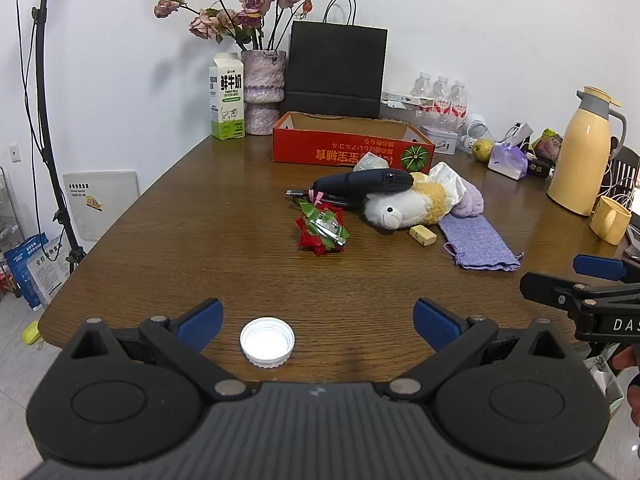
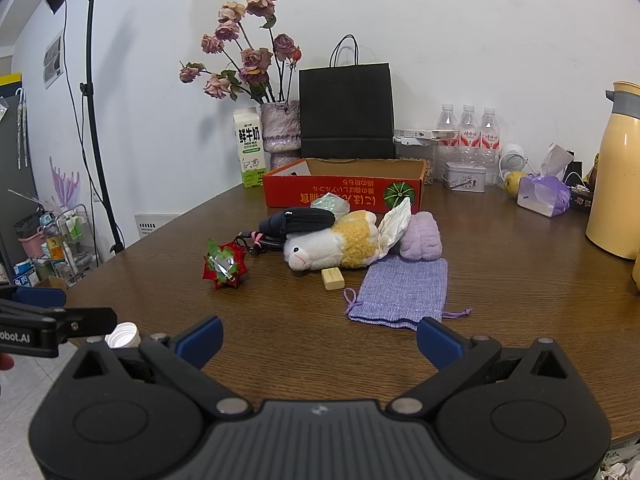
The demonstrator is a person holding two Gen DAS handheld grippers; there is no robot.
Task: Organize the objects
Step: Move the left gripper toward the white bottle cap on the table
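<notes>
Both your claws gape, released. The white cap [image 1: 267, 342] near the worktop's near edge is light, stiff, slippery; pinch its ribbed rim.

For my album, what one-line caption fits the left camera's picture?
Open left gripper flanks a white bottle cap on a cluttered wooden table.

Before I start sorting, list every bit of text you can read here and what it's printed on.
"鲜牛奶" and "FRESH MILK": milk carton.
"DAS", cut off by the frame edge: right gripper's body.
"obot.AI", start cut off: left gripper's body.
Upside-down print on the red cardboard box: not clearly readable.
Water bottle labels, small tin, wall panel sticker: too small to read.
</notes>
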